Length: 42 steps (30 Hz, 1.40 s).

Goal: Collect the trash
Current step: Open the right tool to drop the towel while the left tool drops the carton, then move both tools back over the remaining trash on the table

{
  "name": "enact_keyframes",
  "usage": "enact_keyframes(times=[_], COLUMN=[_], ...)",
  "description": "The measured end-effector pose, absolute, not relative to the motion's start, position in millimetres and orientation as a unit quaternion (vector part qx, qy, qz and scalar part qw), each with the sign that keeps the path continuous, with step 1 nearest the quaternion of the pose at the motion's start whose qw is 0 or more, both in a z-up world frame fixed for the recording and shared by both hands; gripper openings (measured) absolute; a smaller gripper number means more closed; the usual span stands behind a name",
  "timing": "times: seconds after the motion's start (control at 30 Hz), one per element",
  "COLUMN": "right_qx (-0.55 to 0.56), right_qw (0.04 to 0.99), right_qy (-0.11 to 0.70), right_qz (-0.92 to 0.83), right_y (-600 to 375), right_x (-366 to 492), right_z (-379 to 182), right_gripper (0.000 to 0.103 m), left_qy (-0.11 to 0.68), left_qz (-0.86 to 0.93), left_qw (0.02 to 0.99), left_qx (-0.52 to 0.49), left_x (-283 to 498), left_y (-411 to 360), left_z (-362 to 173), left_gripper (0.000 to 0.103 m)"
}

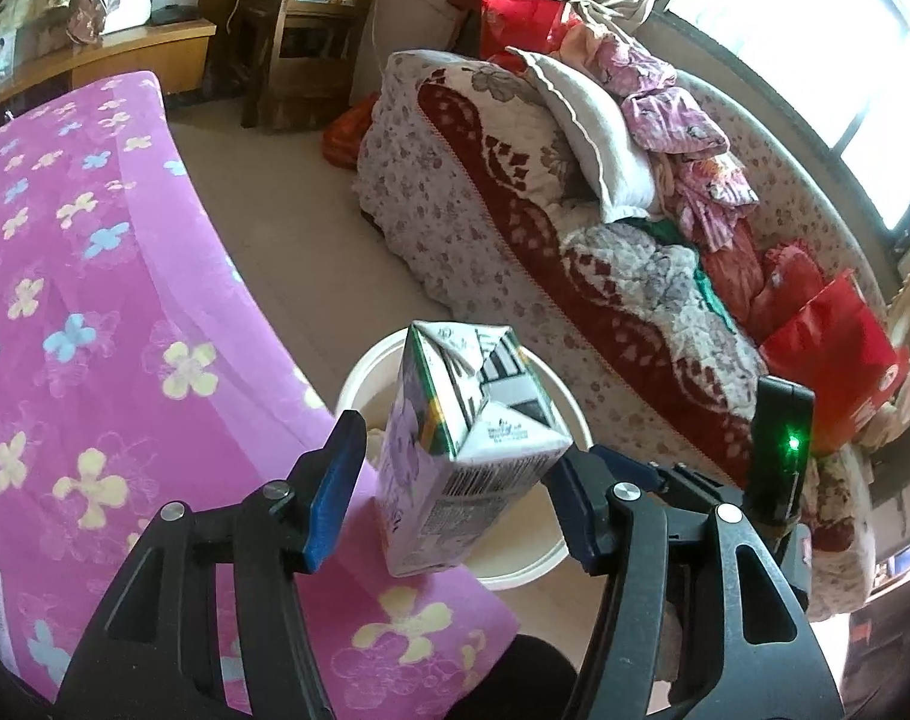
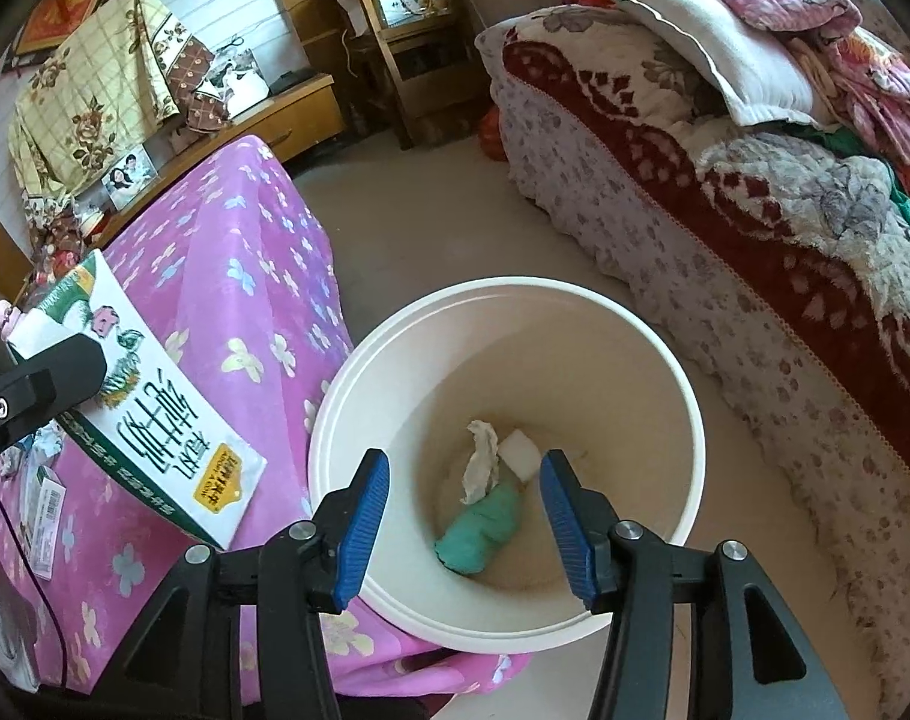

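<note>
A milk carton (image 1: 464, 450) sits tilted between the fingers of my left gripper (image 1: 455, 480). The right pad touches it, the left pad stands a little apart, so the jaws look open around it. It hangs over the edge of the pink cloth and the white bucket (image 1: 566, 402). In the right wrist view the same carton (image 2: 155, 420) shows at the left with a left finger (image 2: 59, 369) on it. My right gripper (image 2: 464, 519) is open and empty above the white bucket (image 2: 692, 414), which holds a crumpled tissue (image 2: 482, 462), a green wad (image 2: 482, 528) and a white piece (image 2: 521, 450).
A table under a pink flowered cloth (image 1: 95, 312) fills the left; paper labels (image 2: 47, 522) lie on it. A sofa with a red and white blanket (image 1: 575, 240), a pillow and clothes runs along the right. Bare floor (image 2: 425, 222) lies between. A wooden chair (image 2: 401, 30) stands at the back.
</note>
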State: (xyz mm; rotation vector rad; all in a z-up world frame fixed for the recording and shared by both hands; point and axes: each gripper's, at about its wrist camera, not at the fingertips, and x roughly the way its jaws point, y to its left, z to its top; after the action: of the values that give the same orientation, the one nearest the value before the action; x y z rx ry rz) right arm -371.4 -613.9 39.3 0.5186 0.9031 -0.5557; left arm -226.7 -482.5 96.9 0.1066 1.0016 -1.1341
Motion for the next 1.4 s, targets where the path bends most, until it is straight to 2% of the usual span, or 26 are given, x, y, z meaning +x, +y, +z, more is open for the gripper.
enact_keyframes(times=[0.4, 0.53, 0.9, 1.4], right_qx=[0.256, 0.253, 0.255, 0.250], right_qw=[0.828, 0.830, 0.833, 0.835], right_qy=[0.411, 0.409, 0.399, 0.412], right_qz=[-0.283, -0.283, -0.287, -0.263], right_y=[-623, -623, -627, -603], right_x=[-385, -385, -391, -375], right_z=[49, 53, 58, 54], right_gripper=[0.054, 0.054, 0.054, 0.055], left_qy=[0.437, 0.432, 0.415, 0.414], left_qz=[-0.521, -0.524, -0.539, -0.456], left_qw=[0.732, 0.734, 0.732, 0.784], left_qx=[0.042, 0.040, 0.025, 0.077], left_x=[-229, -230, -228, -217], left_y=[-484, -494, -508, -451], left_z=[108, 105, 114, 100], left_gripper=[0.059, 0.064, 0.066, 0.066])
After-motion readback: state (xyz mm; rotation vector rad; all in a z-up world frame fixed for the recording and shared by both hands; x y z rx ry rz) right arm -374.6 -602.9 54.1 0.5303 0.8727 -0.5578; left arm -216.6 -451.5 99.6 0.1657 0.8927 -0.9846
